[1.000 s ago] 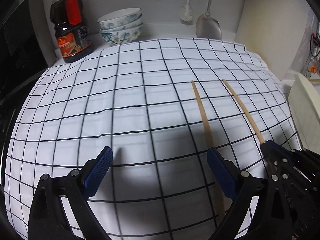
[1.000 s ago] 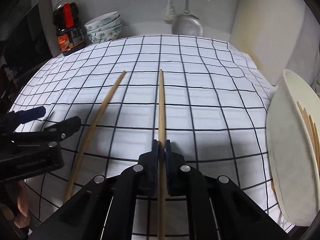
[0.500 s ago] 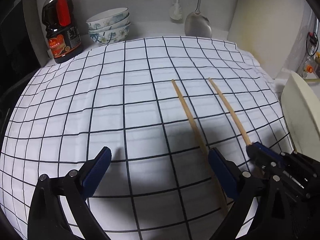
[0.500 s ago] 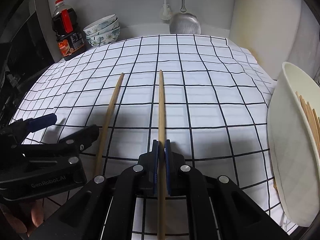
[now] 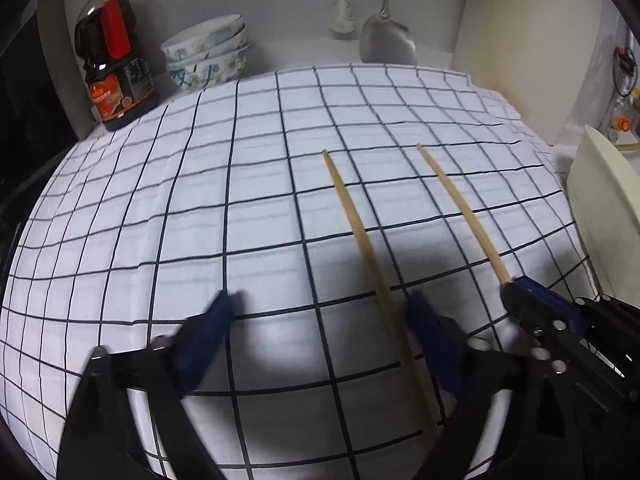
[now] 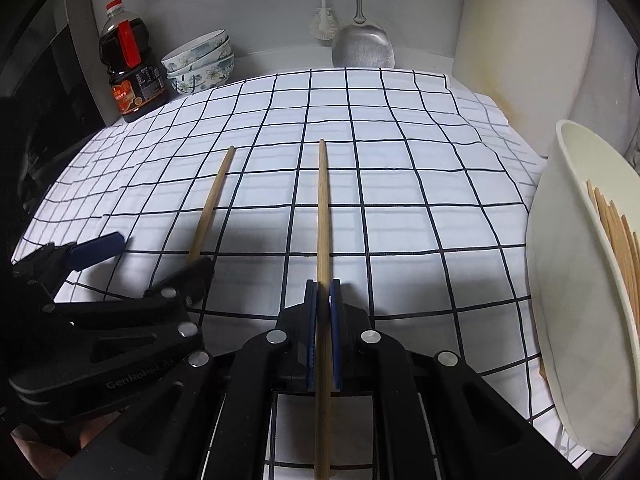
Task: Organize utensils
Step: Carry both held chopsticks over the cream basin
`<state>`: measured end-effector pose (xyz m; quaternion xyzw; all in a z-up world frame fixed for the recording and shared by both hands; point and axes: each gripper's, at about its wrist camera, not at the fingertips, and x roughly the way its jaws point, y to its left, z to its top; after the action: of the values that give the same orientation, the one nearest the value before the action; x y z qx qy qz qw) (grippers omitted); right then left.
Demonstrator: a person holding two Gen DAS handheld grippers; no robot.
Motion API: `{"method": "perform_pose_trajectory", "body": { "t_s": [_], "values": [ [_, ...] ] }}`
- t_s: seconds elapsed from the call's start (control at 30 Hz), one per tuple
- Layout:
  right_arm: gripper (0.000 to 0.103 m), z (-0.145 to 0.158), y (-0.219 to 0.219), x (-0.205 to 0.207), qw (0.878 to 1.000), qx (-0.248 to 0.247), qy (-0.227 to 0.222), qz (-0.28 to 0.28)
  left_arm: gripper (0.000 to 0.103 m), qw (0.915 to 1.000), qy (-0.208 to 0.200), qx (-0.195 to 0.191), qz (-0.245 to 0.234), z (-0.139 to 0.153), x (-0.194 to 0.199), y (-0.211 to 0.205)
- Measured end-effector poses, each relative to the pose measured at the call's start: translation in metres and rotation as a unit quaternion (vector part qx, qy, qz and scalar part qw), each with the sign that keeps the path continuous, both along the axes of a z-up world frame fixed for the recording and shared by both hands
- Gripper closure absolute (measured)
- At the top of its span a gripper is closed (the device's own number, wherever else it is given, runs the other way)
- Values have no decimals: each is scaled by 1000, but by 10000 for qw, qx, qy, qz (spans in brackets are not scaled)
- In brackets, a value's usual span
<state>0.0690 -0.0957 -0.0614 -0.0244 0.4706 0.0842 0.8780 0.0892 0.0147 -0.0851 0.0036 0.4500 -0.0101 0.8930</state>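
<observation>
Two wooden chopsticks are over the checked cloth (image 5: 200, 216). My right gripper (image 6: 323, 300) is shut on one chopstick (image 6: 322, 208), which points away from me; that chopstick also shows in the left wrist view (image 5: 460, 208). The other chopstick (image 5: 360, 236) lies on the cloth between the fingers of my open left gripper (image 5: 320, 312), close to the right finger; it also shows in the right wrist view (image 6: 210, 204). The left gripper shows low at the left in the right wrist view (image 6: 148, 256). A cream holder (image 6: 560, 280) at the right holds several chopsticks (image 6: 616, 240).
At the back stand a dark sauce bottle (image 5: 114, 60), stacked patterned bowls (image 5: 208, 56), a hanging metal spatula (image 5: 386, 44) and a brush (image 5: 344, 16). A cream wall panel (image 5: 520, 40) is at the back right. The holder's edge (image 5: 604, 200) is at the right.
My left gripper has moved right and forward, so the lying chopstick now sits between its fingers. The right gripper has lifted and drawn back a little with its chopstick.
</observation>
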Motion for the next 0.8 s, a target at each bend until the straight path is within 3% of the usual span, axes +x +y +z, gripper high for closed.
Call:
{"method": "perform_pose_trajectory", "body": {
  "t_s": [0.07,0.1,0.13,0.17,0.43,0.8],
  "values": [
    [97,0,2,-1,10000,-66,-25,19,63,9999,-82,-28,-96,3,-4,-4],
    [97,0,2,-1,10000,-56,-23,31,72,9998,-111,-47,-142,4,-5,-5],
    [97,0,2,-1,10000,-35,-20,28,88,9997,-117,-81,-183,5,-6,-6],
    [97,0,1,-1,10000,-26,-25,25,94,9996,-109,-139,-218,5,-7,-6],
    [97,7,-1,-4,9999,143,-93,21,96,9974,-15,-646,-308,11,-13,8],
    [97,56,-16,-24,9969,364,-677,-179,96,9934,-631,-740,-603,66,-28,0]
  ]
}}
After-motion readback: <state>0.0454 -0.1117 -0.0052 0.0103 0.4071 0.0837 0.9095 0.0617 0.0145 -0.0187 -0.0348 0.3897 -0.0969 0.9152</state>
